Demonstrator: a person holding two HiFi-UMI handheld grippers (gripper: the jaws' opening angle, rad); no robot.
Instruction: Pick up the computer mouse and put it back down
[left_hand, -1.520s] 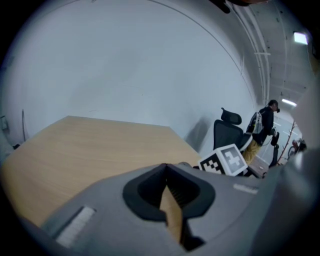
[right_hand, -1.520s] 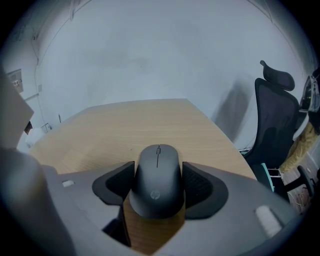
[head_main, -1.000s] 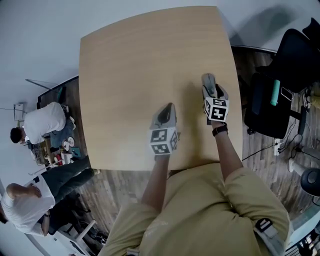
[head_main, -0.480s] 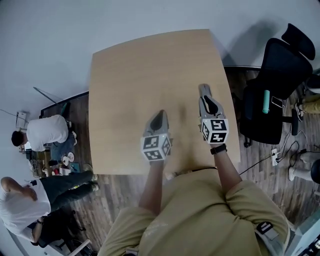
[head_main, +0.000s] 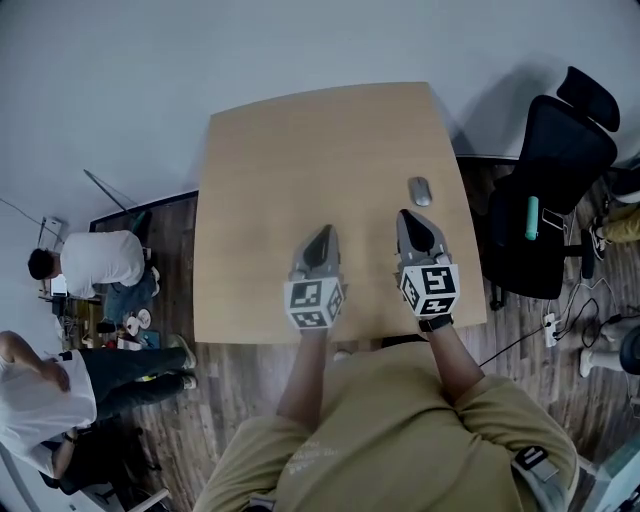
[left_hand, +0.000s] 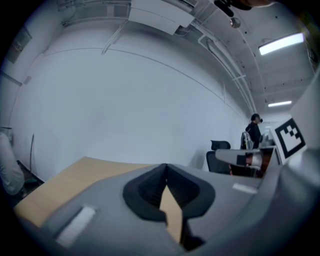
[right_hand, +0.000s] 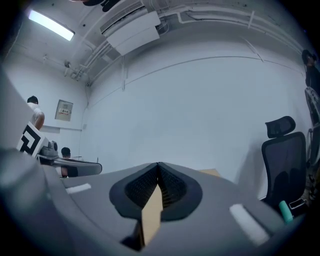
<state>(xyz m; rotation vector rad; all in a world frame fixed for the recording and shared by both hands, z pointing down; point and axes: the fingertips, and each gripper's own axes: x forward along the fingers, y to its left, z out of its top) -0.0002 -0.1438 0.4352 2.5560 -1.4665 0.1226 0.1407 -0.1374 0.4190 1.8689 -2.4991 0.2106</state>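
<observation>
A small grey computer mouse (head_main: 420, 191) lies on the light wooden table (head_main: 290, 170), near its right edge. My right gripper (head_main: 411, 218) hangs above the table just in front of the mouse, apart from it, shut with nothing between its tips. My left gripper (head_main: 321, 236) is held beside it to the left, also shut and empty. In the left gripper view the left gripper (left_hand: 165, 166) shows tips touching, pointing roughly level over the table (left_hand: 75, 175) at the white wall. In the right gripper view the right gripper (right_hand: 158, 165) is shut; the mouse is hidden there.
A black office chair (head_main: 550, 190) stands right of the table, also seen as the chair (right_hand: 285, 160) in the right gripper view. Two people (head_main: 90, 262) are on the floor at the left. A power strip and cables (head_main: 552, 296) lie by the chair.
Both grippers rose and drew back toward me. The right gripper, which was down at the mouse, has come off it, and the mouse now lies uncovered on the table.
</observation>
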